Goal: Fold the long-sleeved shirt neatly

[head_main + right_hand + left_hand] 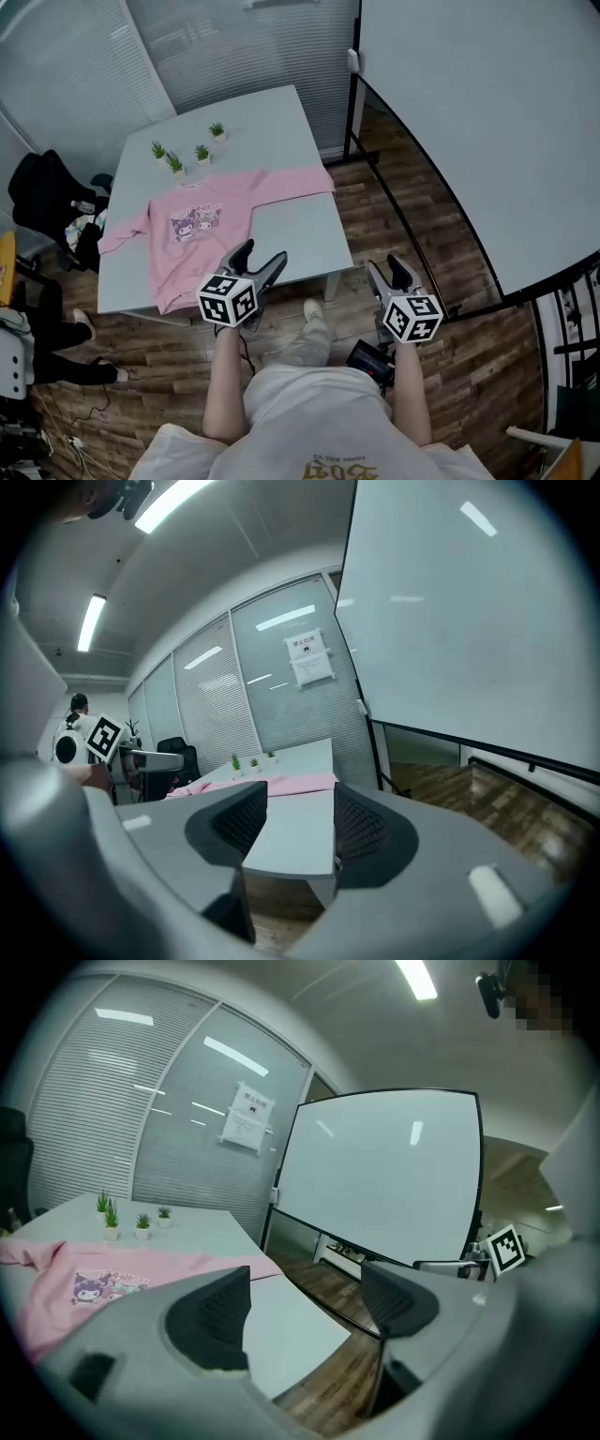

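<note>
While agape, left gripper (262, 251), right gripper (383, 265), empty

Partly hidden behind left gripper (260, 258), centre of head view: near hem of pink shirt (202, 248). Too small to identify: chest print (197, 223). Text illegible on notice sheet (247, 1119), upper centre of left gripper view. Cut off at top and right edges of head view: whiteboard (469, 122). In right gripper view, only a thin strip of pink shirt visible at centre.
</note>
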The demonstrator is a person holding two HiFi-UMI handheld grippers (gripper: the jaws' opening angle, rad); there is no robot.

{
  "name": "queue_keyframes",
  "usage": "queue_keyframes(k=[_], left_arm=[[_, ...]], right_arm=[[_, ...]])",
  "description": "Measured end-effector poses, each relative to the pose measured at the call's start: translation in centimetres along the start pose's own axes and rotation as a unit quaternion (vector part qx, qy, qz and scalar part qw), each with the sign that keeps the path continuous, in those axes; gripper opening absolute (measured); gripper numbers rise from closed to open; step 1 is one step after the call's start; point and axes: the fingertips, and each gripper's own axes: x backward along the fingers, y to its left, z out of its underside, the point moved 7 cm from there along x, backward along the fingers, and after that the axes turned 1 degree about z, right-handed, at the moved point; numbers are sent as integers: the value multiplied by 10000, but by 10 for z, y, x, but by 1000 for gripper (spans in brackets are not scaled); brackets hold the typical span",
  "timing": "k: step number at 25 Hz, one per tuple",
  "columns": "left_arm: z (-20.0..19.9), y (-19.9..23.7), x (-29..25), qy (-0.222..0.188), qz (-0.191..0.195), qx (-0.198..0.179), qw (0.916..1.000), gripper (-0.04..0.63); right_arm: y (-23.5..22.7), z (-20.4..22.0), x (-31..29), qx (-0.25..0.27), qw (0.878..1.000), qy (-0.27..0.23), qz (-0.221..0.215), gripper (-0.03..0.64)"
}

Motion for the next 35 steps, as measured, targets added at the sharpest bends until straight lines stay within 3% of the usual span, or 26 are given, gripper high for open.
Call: queue_keyframes(k=[10,17,29,35], left_arm=[[-31,78,-145,652,131,162,9977,365],[-26,119,-227,1242,307,364,9911,364],[9,155,-309,2313,597,548,9695,357],[13,165,-327,2550,598,608,9632,357]], right_arm=[[-71,-22,-124,2,9983,570,144,218],[-105,-27,-208,30,9964,846,33,218],[-143,18,-314,545,9827,1750,-255,216],[-150,44,-354,657,9737,2135,-444,215]])
